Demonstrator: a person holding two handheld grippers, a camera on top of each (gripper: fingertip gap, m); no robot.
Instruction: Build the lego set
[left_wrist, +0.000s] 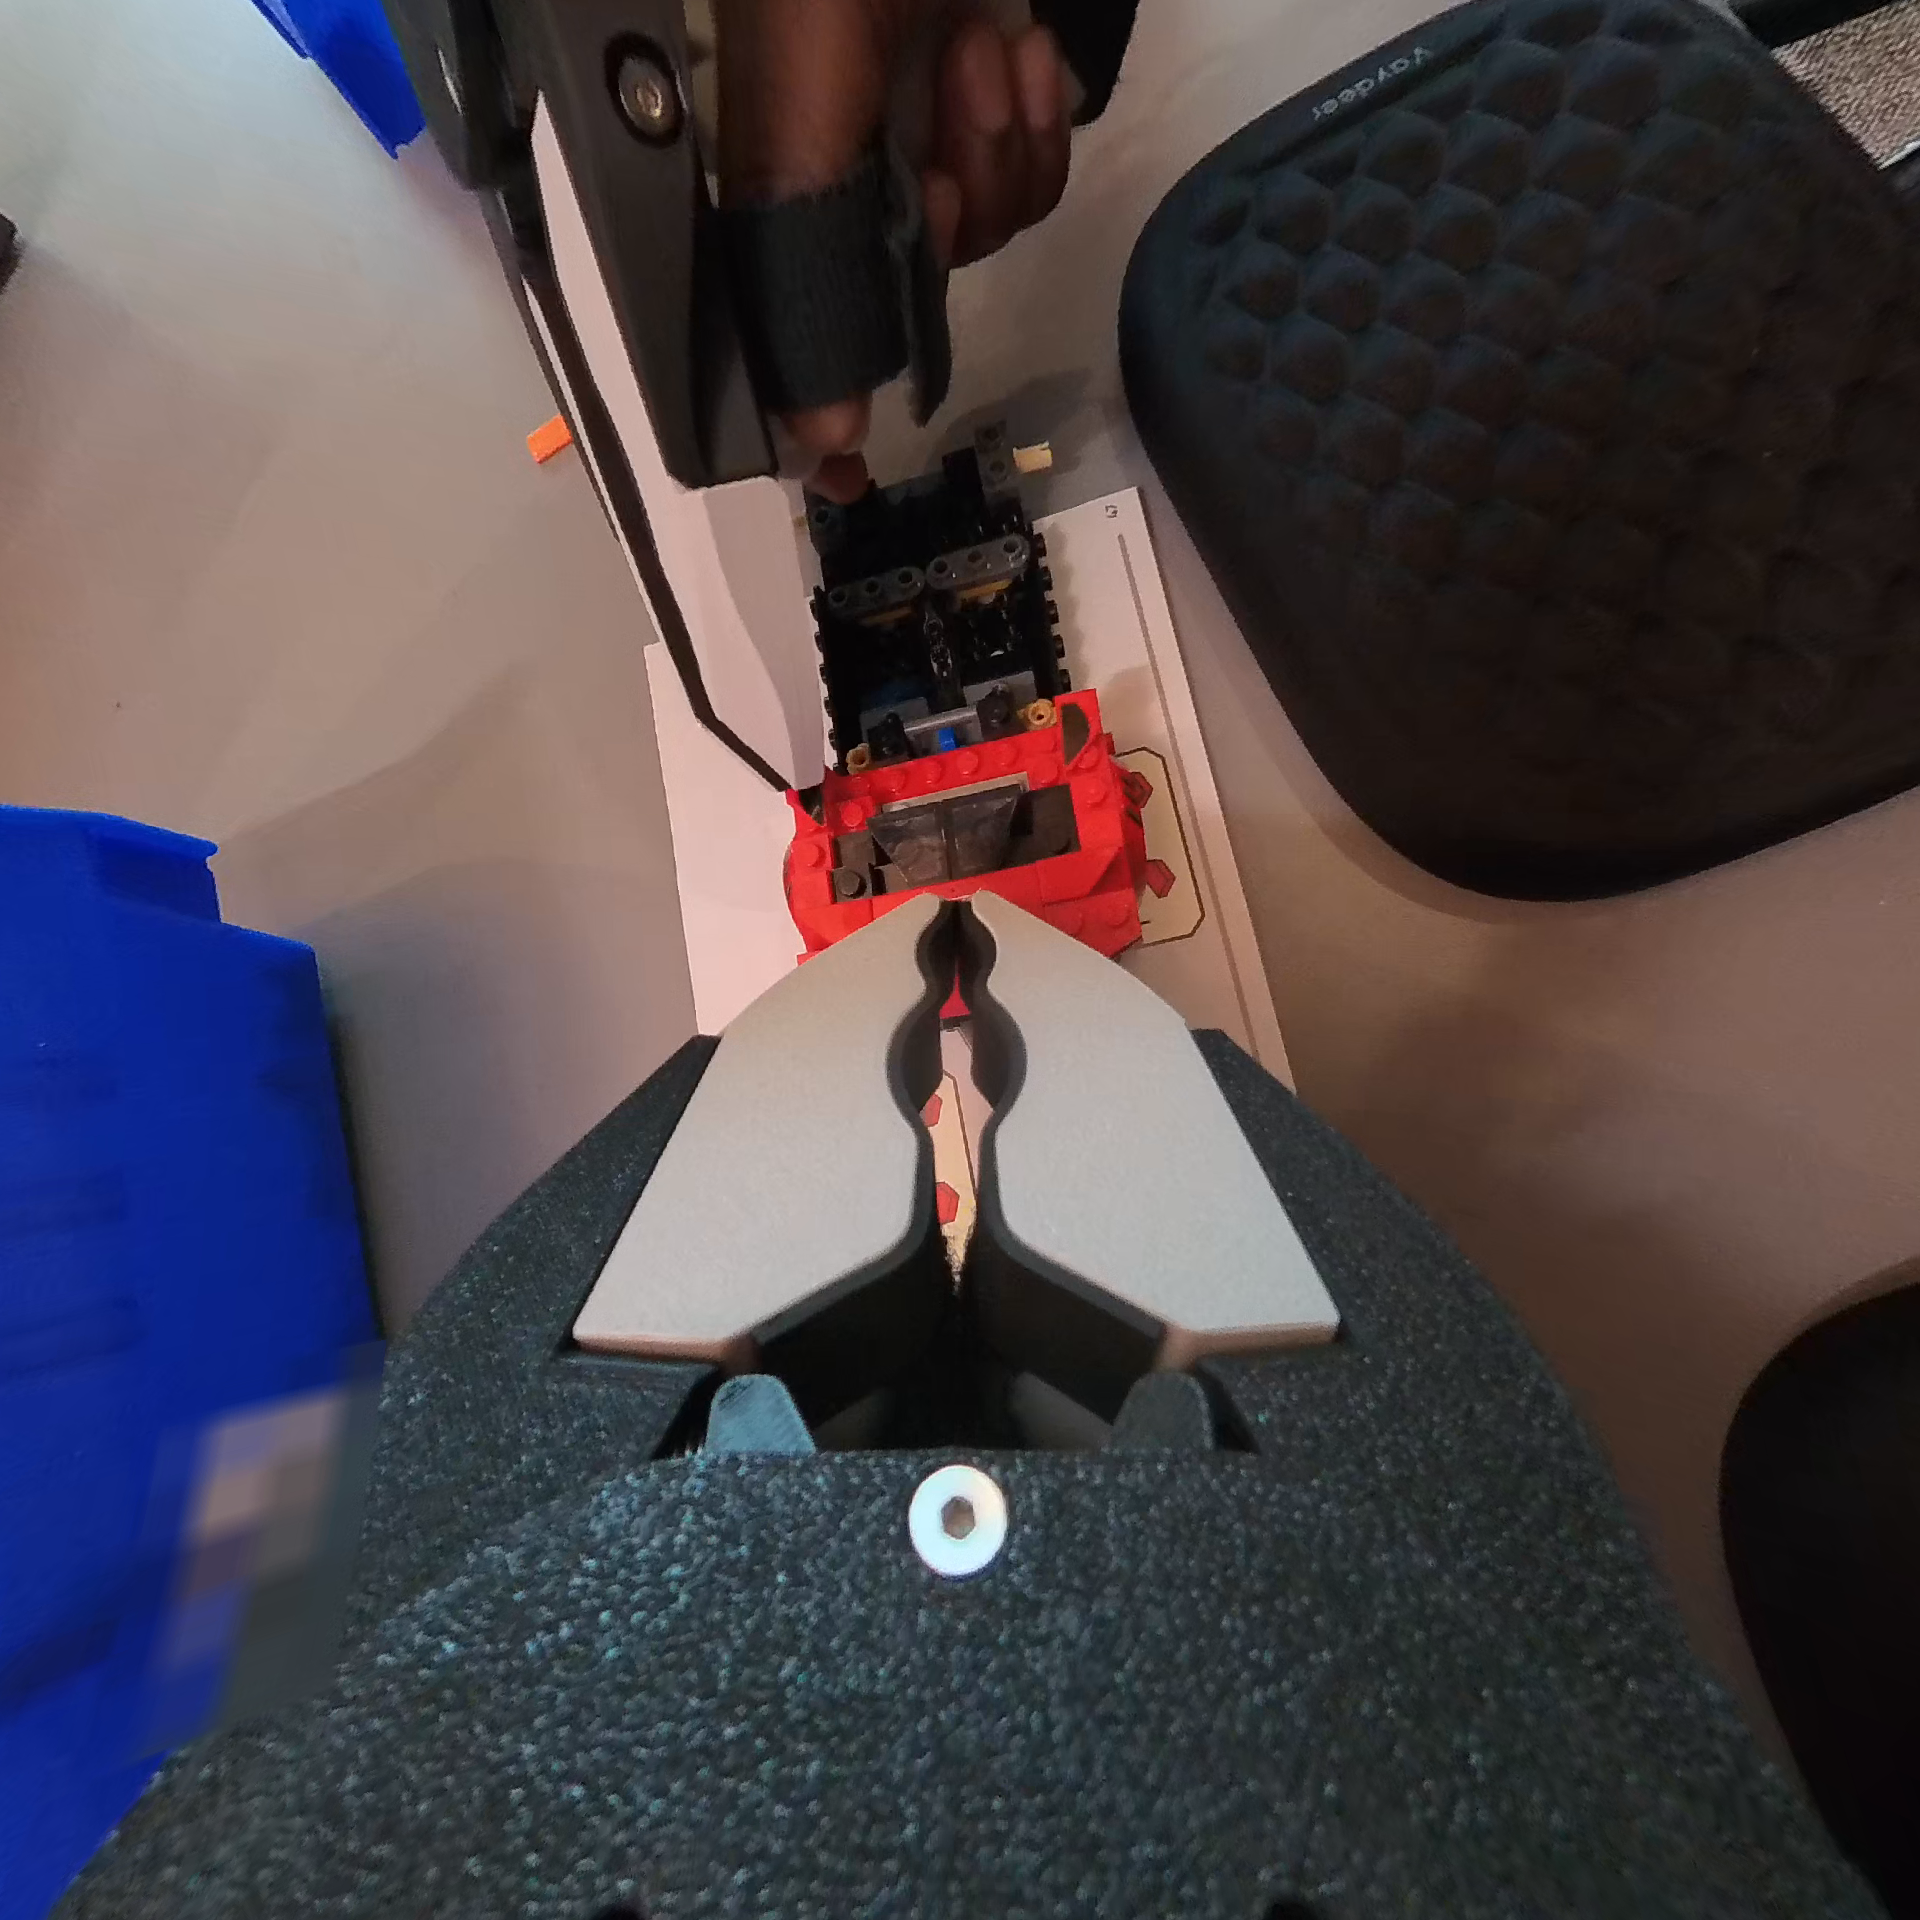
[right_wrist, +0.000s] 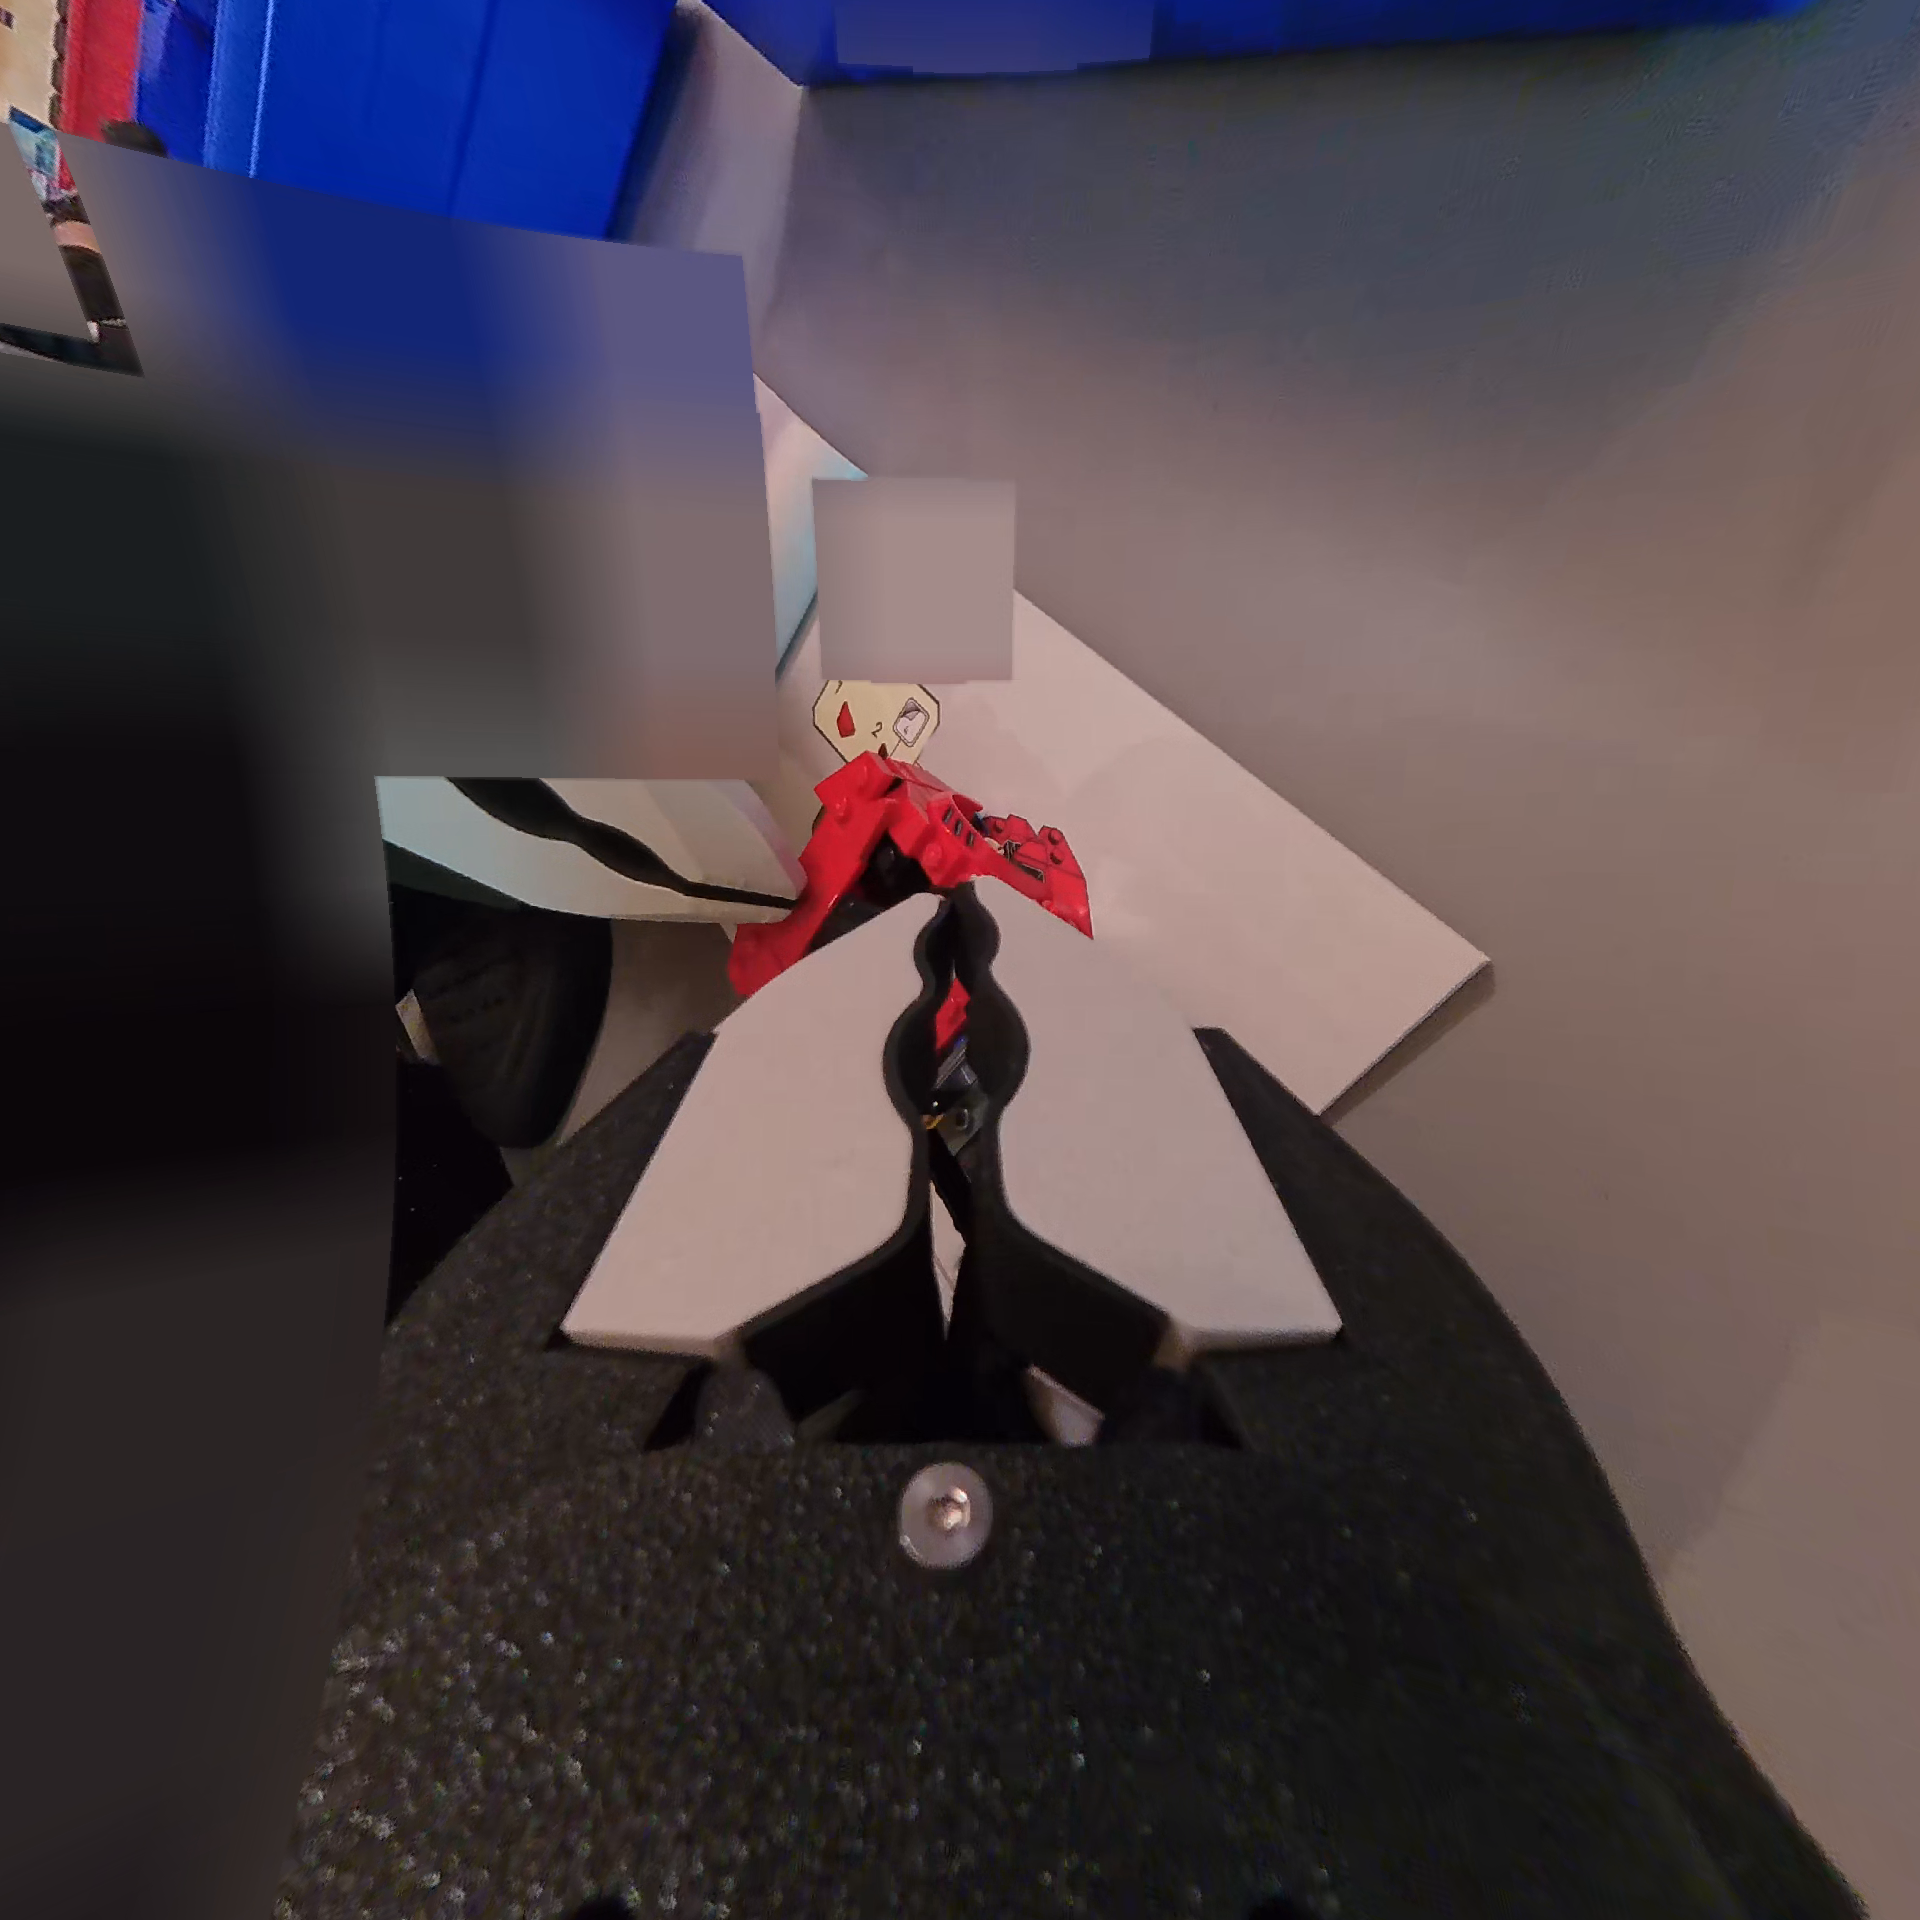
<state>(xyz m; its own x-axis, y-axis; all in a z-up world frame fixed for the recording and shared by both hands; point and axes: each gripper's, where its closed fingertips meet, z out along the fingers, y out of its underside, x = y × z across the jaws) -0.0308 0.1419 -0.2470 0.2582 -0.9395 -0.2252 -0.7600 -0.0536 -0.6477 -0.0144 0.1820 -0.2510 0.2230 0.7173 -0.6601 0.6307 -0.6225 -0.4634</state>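
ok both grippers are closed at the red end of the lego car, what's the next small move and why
Probably a light push down with the left gripper to seat the red front. Its fingers are nearly shut at the near edge of the lego car, which lies on the instruction sheet, while the right gripper touches the car's far corner. Whether either actually grips a piece I cannot tell.
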